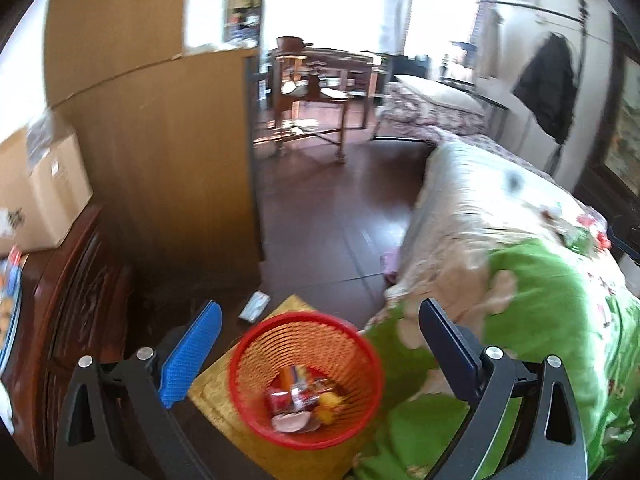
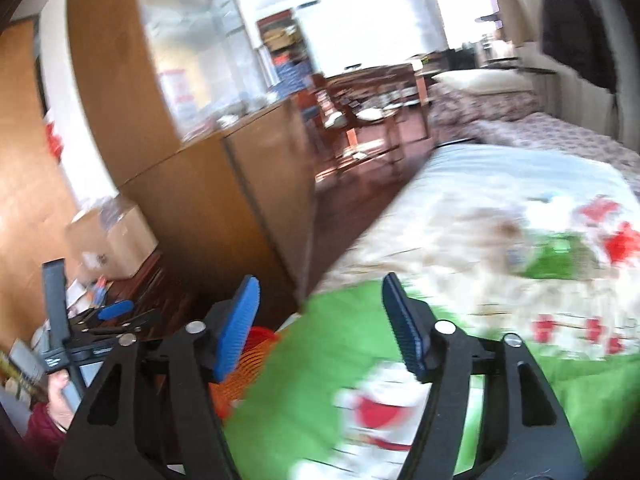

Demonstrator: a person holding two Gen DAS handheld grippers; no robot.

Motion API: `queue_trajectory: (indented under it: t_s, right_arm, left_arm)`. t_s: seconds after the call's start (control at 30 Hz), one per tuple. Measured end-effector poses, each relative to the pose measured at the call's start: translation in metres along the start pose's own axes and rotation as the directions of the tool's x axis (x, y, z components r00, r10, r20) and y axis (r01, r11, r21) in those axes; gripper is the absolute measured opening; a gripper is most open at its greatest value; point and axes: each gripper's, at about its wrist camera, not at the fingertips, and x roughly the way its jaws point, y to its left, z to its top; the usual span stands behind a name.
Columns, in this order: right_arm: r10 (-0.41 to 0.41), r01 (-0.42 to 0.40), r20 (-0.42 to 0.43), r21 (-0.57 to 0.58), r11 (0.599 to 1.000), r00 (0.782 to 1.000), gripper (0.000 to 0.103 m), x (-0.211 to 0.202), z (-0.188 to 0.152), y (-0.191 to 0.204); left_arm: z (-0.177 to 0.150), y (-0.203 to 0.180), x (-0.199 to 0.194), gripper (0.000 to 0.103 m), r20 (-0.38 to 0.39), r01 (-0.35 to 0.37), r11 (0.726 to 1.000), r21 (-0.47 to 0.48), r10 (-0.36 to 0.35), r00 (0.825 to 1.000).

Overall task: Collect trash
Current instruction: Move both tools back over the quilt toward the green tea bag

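Wrappers in red mesh basket, beside green quilt.

Both grippers wide open, nothing held

Left gripper and right gripper both tilt downward, jaws spread apart; a hand grips the left one.

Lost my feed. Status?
Left gripper open, empty. Right gripper open, empty. Red basket holds wrappers; packet on floor behind it.
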Motion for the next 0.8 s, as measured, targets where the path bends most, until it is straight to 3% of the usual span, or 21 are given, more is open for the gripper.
queue_trajectory:
  t_s: [0.2,0.3,0.43,0.5,0.57,0.6,0.8]
  right_arm:
    - [-0.158,0.147,0.064,0.146,0.978,0.985,0.073,-0.034,-0.003,-0.085]
    - [-0.276,0.251,0.063,0.264,0.931,0.959,0.073,-0.049,-0.004,-0.143]
    - [-0.369,0.318,0.064,0.385,0.866,0.927,0.073,-0.065,-0.008,-0.2]
    - [-0.399,0.328,0.079,0.436,0.838,0.914,0.074,-0.072,-0.011,-0.217]
    - [-0.42,0.3,0.107,0.544,0.784,0.901,0.076,-0.08,-0.021,-0.237]
    - [-0.423,0.282,0.119,0.584,0.762,0.898,0.076,-0.083,-0.025,-0.245]
    - [-0.423,0.261,0.144,0.6,0.756,0.894,0.078,-0.083,-0.028,-0.256]
  left_arm:
    - [0.025,-0.084,0.01,0.097,0.006,0.073,0.984,0.164,-0.075,0.997]
    - [0.04,-0.142,0.02,0.097,0.008,0.123,0.955,0.269,-0.13,0.991]
    - [0.056,-0.213,0.039,0.097,-0.018,0.199,0.912,0.358,-0.206,0.978]
    - [0.063,-0.253,0.051,0.097,-0.04,0.244,0.881,0.405,-0.25,0.968]
    - [0.066,-0.286,0.061,0.097,-0.051,0.267,0.854,0.447,-0.273,0.961]
    - [0.066,-0.313,0.068,0.097,-0.062,0.283,0.828,0.485,-0.29,0.955]
    - [0.06,-0.41,0.114,0.097,-0.123,0.314,0.695,0.646,-0.311,0.942]
